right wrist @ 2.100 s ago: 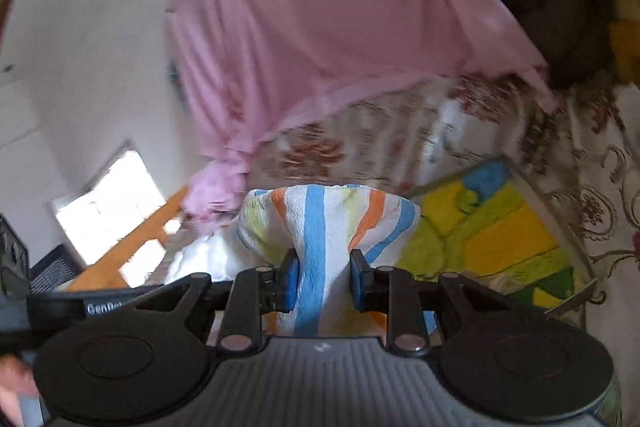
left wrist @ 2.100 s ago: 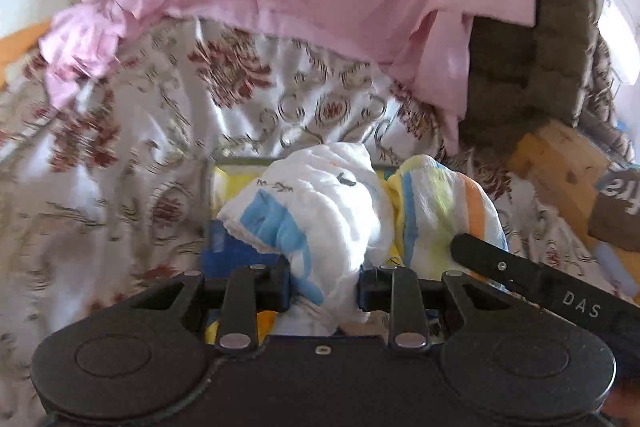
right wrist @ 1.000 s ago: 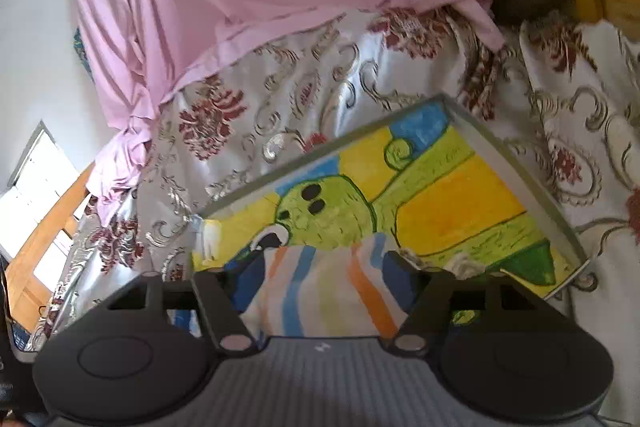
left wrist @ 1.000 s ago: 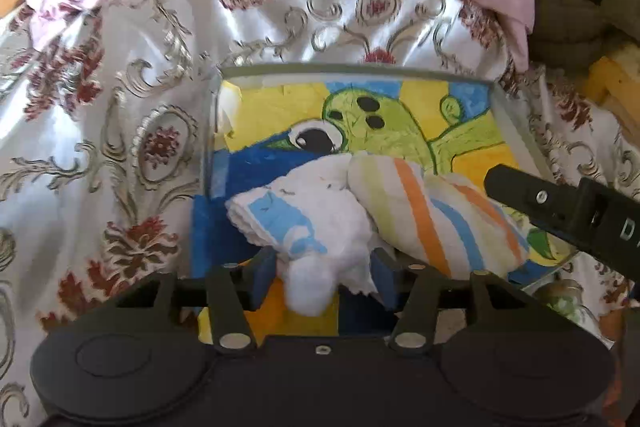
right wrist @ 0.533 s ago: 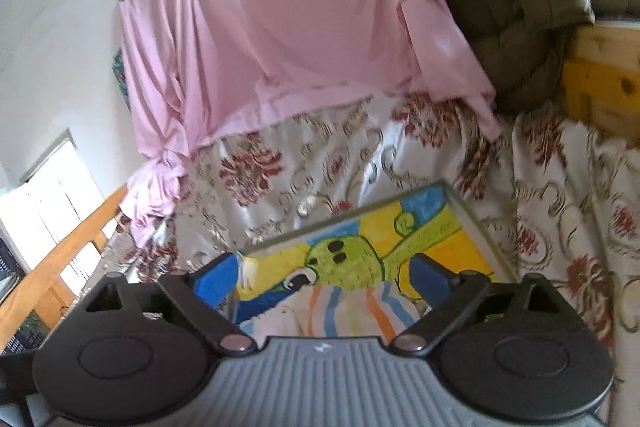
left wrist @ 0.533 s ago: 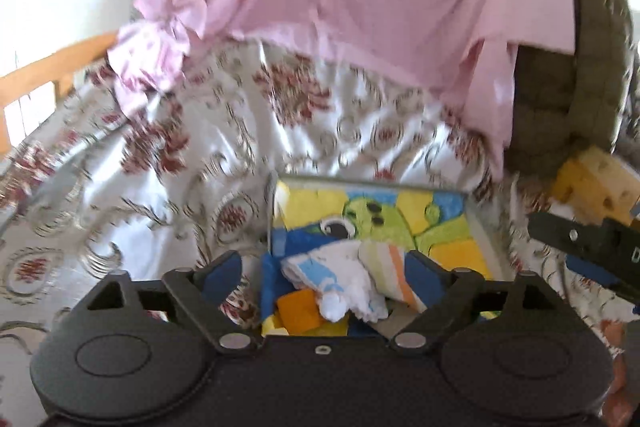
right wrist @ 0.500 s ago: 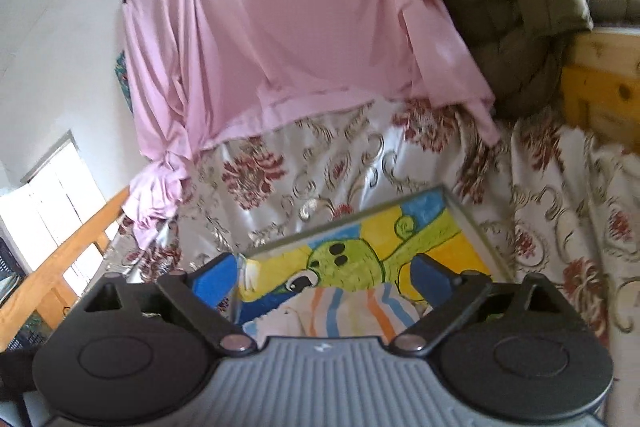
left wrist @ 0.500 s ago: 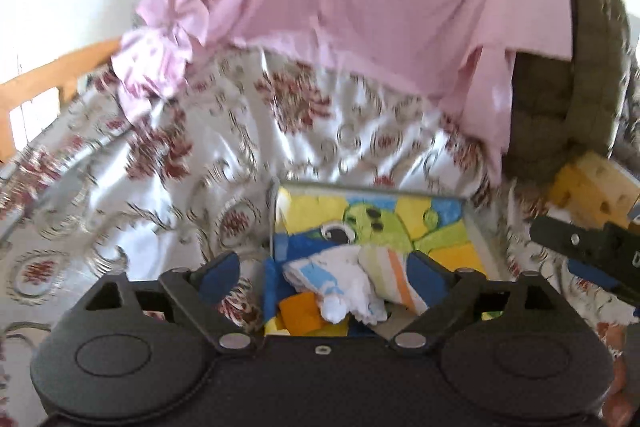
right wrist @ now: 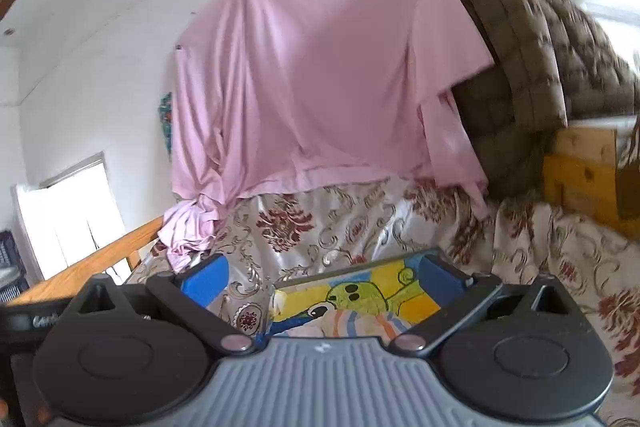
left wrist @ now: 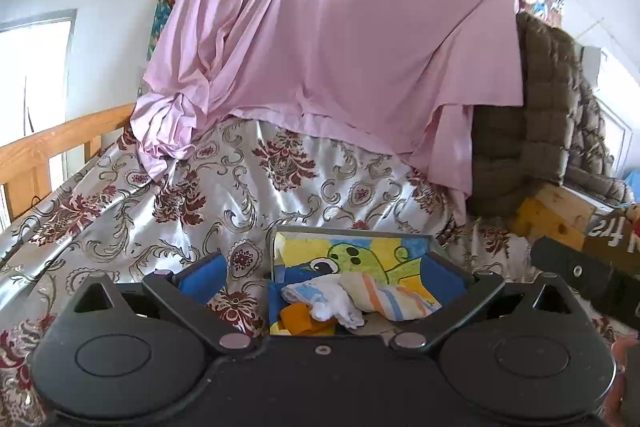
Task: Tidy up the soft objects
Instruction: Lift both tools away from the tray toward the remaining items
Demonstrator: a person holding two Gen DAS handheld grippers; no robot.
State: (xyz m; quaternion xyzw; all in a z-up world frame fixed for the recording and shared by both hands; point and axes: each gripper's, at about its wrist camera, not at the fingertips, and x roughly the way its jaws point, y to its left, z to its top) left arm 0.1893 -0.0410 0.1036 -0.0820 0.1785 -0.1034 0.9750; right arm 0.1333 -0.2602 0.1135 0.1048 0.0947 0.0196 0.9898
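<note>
Cloths now lay released in the shallow cartoon-printed tray point(left wrist: 352, 233): both tools (left point(left wrist: 323, 277), right point(right wrist: 323, 277)) had just spread wide, empty, so this drop looked finished.

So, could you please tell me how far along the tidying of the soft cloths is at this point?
Done: the white cloth and the striped cloth lie side by side in the cartoon-lined tray. In hand: nothing; the left gripper and right gripper have just opened wide and hold nothing. Left: no other loose cloths show.
</note>
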